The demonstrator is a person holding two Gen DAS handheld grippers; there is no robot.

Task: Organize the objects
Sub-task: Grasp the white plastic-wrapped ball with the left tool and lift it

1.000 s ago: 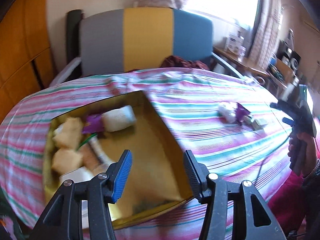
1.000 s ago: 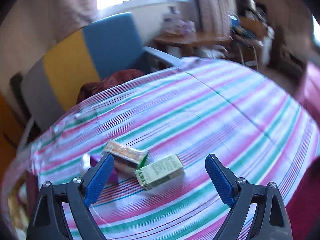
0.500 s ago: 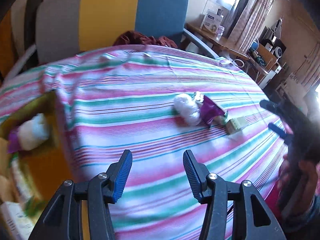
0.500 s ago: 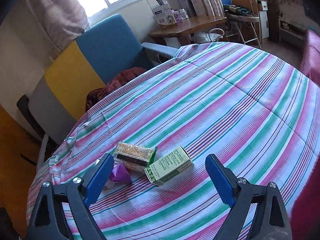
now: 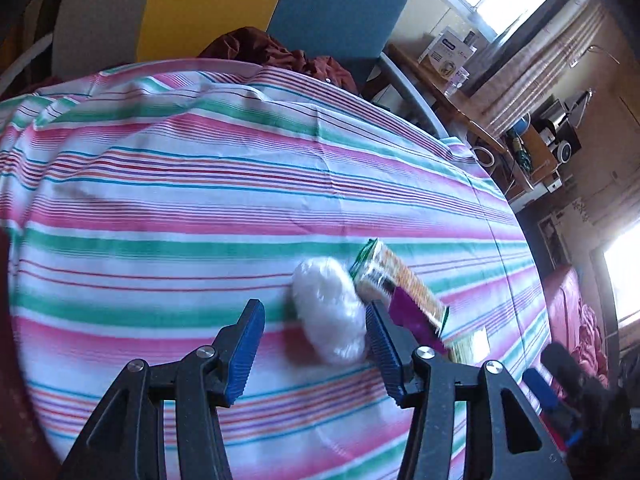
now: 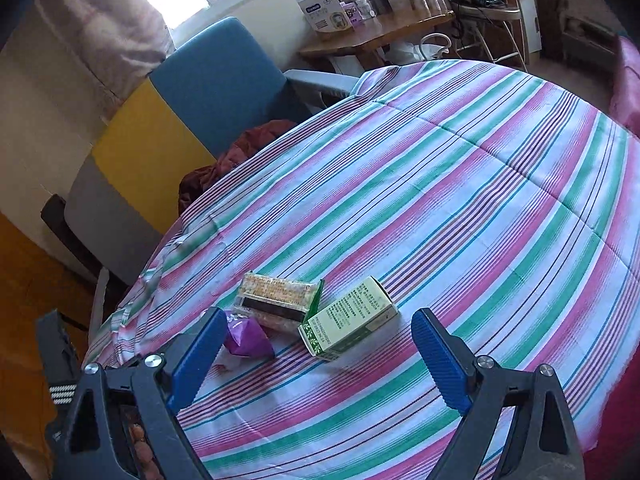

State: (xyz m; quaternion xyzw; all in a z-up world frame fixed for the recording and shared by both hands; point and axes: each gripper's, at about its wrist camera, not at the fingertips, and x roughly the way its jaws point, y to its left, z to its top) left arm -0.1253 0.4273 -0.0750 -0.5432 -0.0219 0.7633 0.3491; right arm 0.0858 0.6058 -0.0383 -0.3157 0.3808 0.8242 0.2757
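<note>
A small cluster lies on the striped tablecloth (image 5: 200, 208). It holds a white fluffy ball (image 5: 328, 312), a cracker packet (image 5: 396, 280), a purple wrapper (image 5: 412, 316) and a green-and-white carton (image 6: 352, 320). My left gripper (image 5: 314, 350) is open just above the ball, which sits close against its right finger (image 5: 380, 348); the pads do not press on it. My right gripper (image 6: 320, 360) stands wide open over the carton, with the packet (image 6: 276, 296) and wrapper (image 6: 246, 336) behind its left finger. The right gripper's blue pad (image 5: 540, 388) shows low on the right in the left wrist view.
A grey, yellow and blue chair (image 6: 172, 128) with a dark red cloth (image 6: 240, 160) on its seat stands at the table's far side. Beyond it is a wooden side table (image 6: 380, 28) with boxes. A pink sofa (image 5: 576, 312) lies to the right.
My left gripper has swung from over the yellow box of items across the cloth to the cluster and come lower; the box has left its view. The right gripper has hardly moved.
</note>
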